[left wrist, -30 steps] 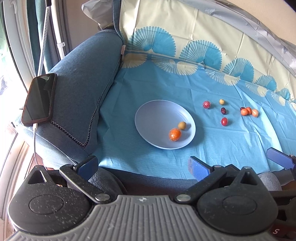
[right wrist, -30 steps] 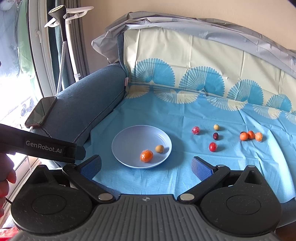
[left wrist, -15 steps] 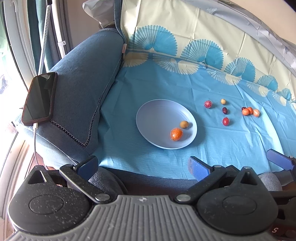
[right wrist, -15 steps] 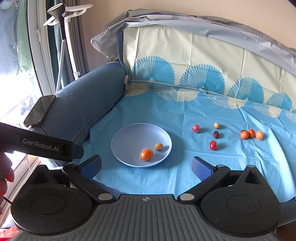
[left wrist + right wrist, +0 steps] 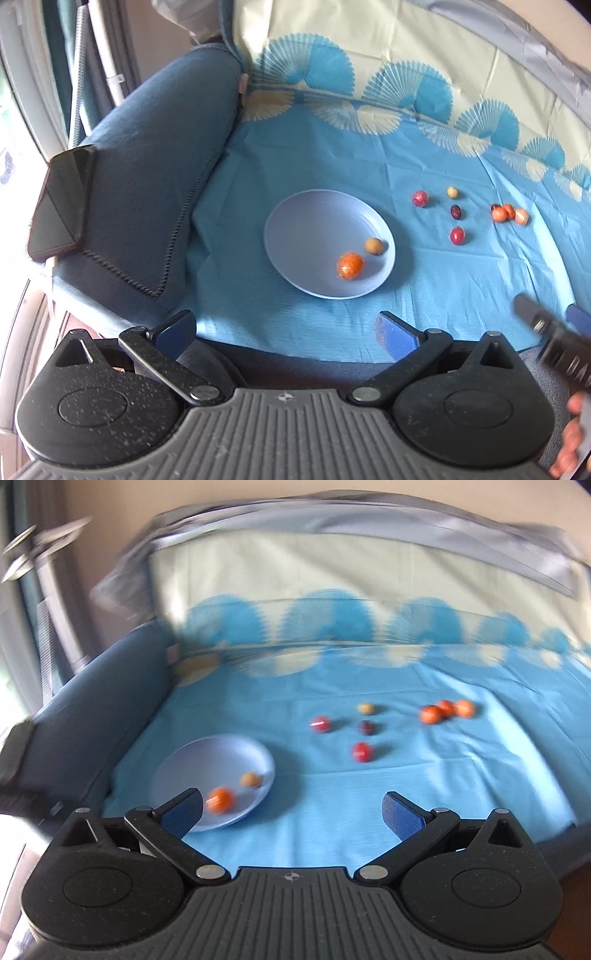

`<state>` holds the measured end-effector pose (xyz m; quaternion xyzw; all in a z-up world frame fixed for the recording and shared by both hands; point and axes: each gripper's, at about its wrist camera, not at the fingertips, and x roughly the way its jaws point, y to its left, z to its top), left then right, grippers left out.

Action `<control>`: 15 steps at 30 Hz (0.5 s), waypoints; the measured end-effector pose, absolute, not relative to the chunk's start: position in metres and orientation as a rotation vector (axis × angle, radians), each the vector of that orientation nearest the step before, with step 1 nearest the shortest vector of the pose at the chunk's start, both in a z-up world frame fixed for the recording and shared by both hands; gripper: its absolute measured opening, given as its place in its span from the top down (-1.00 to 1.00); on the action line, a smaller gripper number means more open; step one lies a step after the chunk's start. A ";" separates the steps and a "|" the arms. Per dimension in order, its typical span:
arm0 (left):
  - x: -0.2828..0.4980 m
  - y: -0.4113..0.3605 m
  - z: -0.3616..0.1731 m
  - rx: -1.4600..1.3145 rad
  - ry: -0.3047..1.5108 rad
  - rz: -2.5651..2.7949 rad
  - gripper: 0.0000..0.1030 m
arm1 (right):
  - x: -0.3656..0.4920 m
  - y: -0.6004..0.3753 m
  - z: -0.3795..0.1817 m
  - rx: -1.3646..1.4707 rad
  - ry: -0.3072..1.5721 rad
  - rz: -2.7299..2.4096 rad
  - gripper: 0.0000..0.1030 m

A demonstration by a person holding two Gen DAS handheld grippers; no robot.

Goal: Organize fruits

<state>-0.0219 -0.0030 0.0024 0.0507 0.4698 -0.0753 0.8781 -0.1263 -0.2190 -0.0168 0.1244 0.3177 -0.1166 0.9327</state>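
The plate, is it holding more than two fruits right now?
No. The plate holds only an orange fruit and a small tan fruit; the rest lie on the blue cloth.

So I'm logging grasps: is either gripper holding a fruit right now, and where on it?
Nothing is held. The left gripper and right gripper are both open and empty, short of the plate.

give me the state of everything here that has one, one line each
left gripper: open, empty
right gripper: open, empty
plate: on the blue cloth, holding two fruits
orange fruit: in the plate
tan fruit: in the plate
seven small fruits: loose on the cloth, outside the plate
phone: on the armrest, screen dark
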 end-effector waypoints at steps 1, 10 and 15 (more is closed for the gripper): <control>-0.018 -0.010 0.000 0.118 0.985 -0.163 -0.99 | -0.125 -0.230 -0.019 0.270 0.650 -0.265 -0.99; 0.021 -0.099 -0.032 0.204 1.038 -0.264 -0.99 | -0.110 -0.339 -0.047 0.350 0.657 -0.484 -0.99; 0.050 -0.161 -0.059 0.237 1.033 -0.320 -0.99 | -0.082 -0.388 -0.071 0.368 0.676 -0.532 -0.99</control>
